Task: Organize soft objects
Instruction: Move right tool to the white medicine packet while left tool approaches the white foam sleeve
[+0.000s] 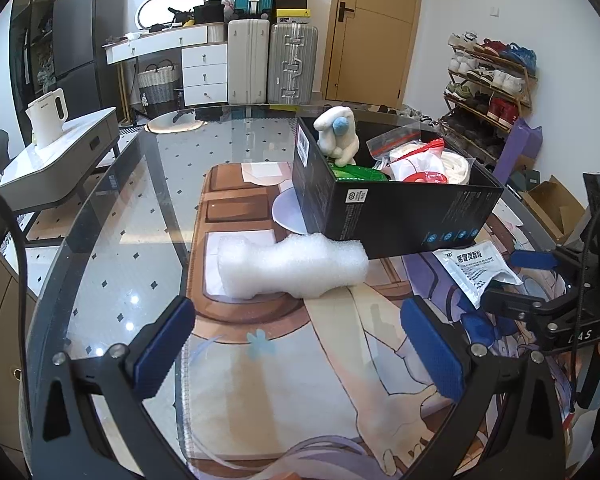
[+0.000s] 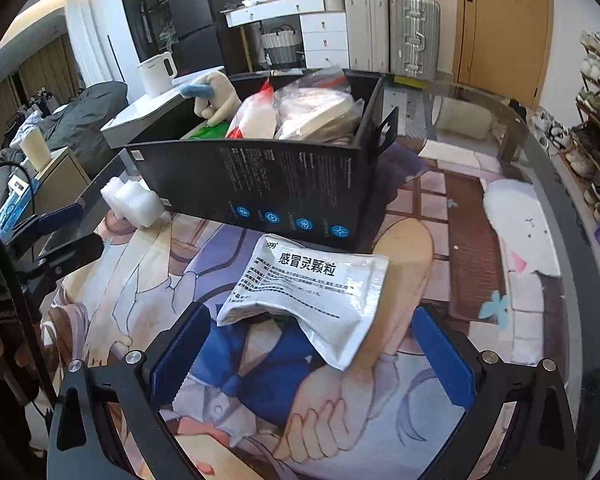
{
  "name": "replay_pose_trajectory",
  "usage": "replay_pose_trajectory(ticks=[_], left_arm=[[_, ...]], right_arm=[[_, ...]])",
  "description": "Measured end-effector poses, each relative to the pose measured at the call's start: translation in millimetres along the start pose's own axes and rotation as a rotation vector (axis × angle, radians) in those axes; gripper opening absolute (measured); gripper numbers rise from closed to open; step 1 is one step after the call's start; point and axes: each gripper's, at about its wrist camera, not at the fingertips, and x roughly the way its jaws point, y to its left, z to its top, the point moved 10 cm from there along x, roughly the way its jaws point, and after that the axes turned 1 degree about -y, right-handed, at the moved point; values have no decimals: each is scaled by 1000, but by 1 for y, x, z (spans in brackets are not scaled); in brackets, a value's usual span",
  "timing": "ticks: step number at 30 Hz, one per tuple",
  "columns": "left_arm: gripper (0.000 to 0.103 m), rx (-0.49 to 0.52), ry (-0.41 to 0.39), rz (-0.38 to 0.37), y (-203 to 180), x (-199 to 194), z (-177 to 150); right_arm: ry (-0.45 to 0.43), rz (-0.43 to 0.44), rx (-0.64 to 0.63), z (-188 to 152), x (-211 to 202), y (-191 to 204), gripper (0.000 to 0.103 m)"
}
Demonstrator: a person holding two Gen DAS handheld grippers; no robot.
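The white sachet (image 2: 308, 296) printed "感冒灵颗粒" lies flat before the black box (image 2: 268, 184), its near corner between the spread right gripper (image 2: 312, 356); the left gripper (image 1: 296, 344) gapes empty.

A glass table (image 1: 112, 216) carries a printed mat (image 1: 284, 380) bearing a black box (image 1: 380, 208), foam piece (image 1: 288, 268) and white sachet (image 2: 312, 292).

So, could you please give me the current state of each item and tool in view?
Black box: open, upright, holding a plush toy and bagged items.
Foam piece: on the mat, touching the box.
Medicine sachet: flat, outside the box.
Left tool: open, empty.
Right tool: open, sachet's near edge between its fingers.
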Motion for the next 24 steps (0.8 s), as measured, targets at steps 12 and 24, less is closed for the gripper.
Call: replay_pose_trajectory(ticks=[12,24], left_arm=[[103,-31,20,14,7,7,1],[103,-67,46,5,16,15,2]], right_arm=[[24,-71,8,10,19,5,102],[35,-134,-4,16,30,2,102]])
